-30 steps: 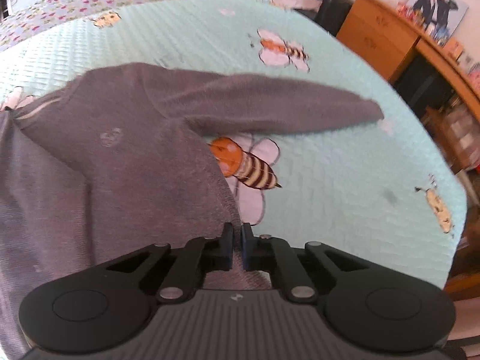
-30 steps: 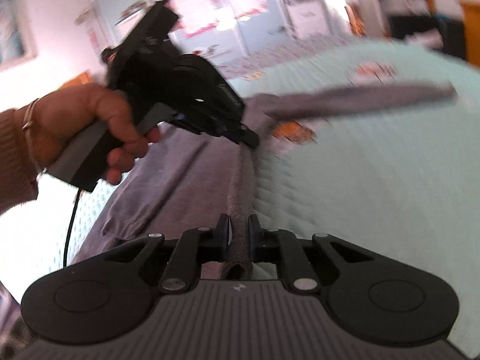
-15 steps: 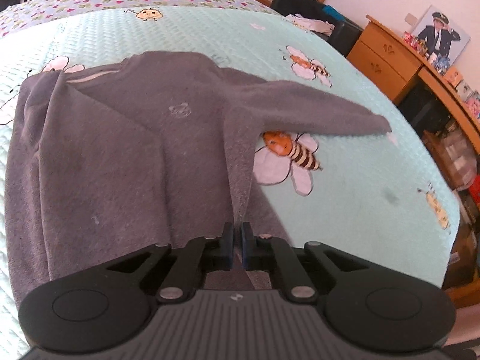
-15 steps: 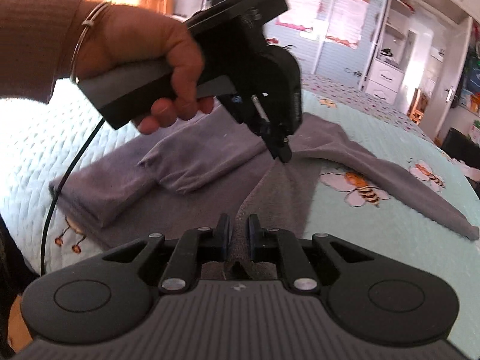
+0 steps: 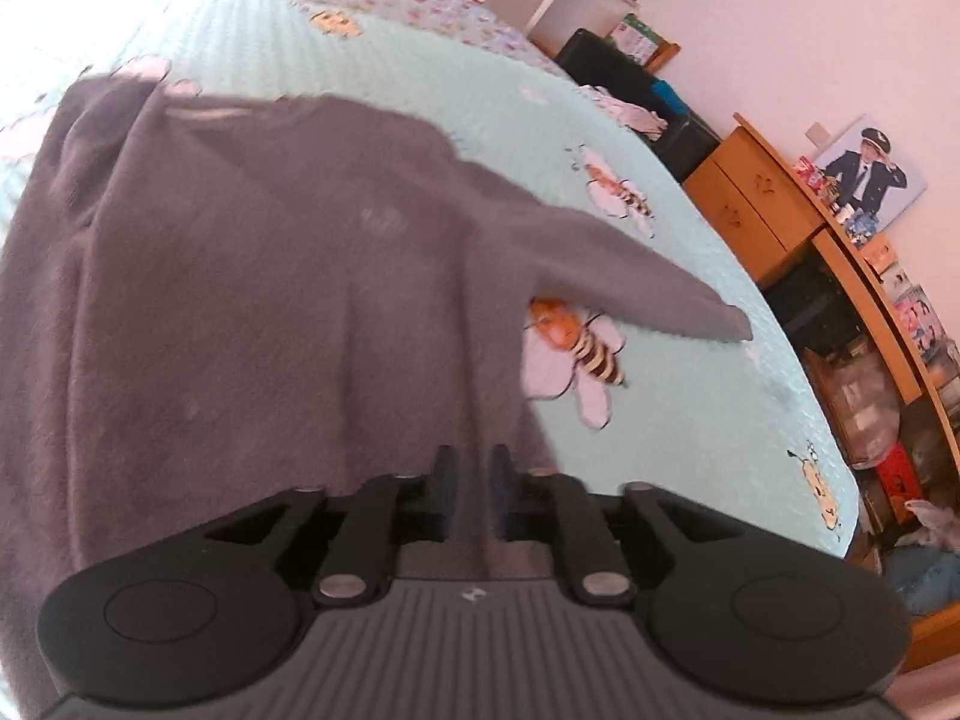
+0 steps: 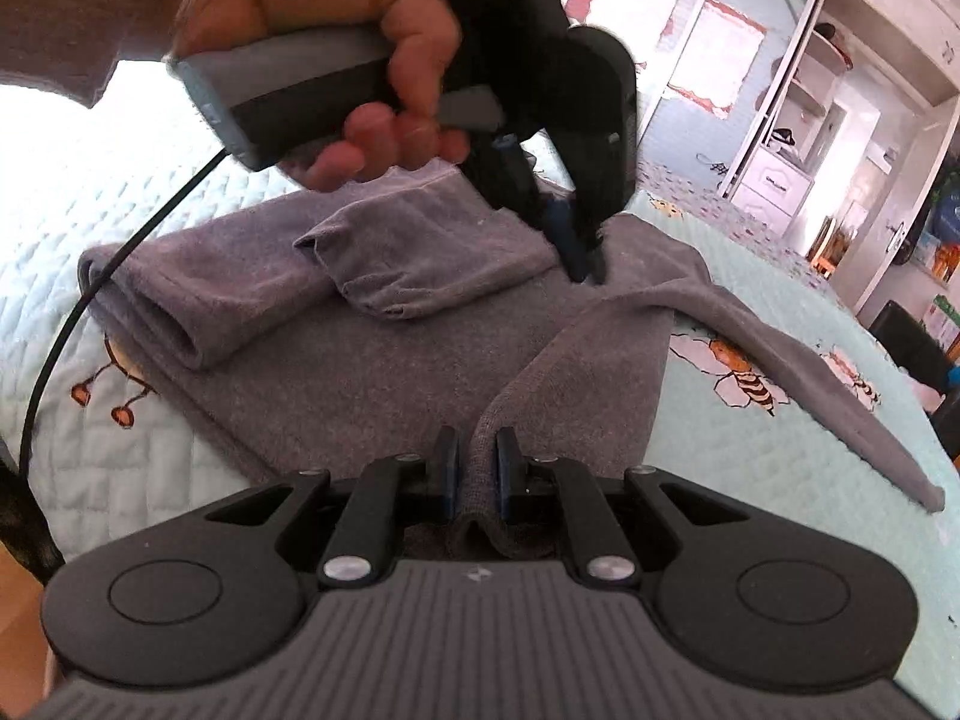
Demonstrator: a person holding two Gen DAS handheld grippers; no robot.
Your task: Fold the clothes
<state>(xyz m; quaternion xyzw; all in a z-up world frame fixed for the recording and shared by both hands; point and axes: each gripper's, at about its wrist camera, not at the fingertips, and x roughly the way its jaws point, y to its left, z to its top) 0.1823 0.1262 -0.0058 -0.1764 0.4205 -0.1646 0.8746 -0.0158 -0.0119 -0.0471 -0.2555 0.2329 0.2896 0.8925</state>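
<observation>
Lying across a pale mint quilted bedspread (image 5: 690,396) printed with cartoon bees, a grey fleece sweatshirt (image 5: 252,300) was spread flat on the bed, one long sleeve (image 5: 624,276) reaching out to the right.

From the left wrist camera, the left gripper (image 5: 471,468) showed its black jaws standing a little apart after just opening, with the sweatshirt's cloth below and between them but no pad visibly pressing on it. This view alone took in a wooden dresser (image 5: 756,210) along the wall, a framed picture of a person in a dark uniform and cap (image 5: 867,171), and cluttered shelves beside the bed.

From the right wrist camera, the right gripper (image 6: 477,462) had its jaws narrow, pinching a raised fold of the sweatshirt's edge. Only this view showed the person's left hand (image 6: 360,54) wrapped round the other gripper's grey handle, a bracelet at the wrist, a black cable (image 6: 78,306) hanging from it, and that gripper's tips pointing down at the cloth. It also showed the other sleeve (image 6: 414,264) already folded across the body, and white wardrobes (image 6: 798,90) behind.

No brand name or writing could be read in either view.
</observation>
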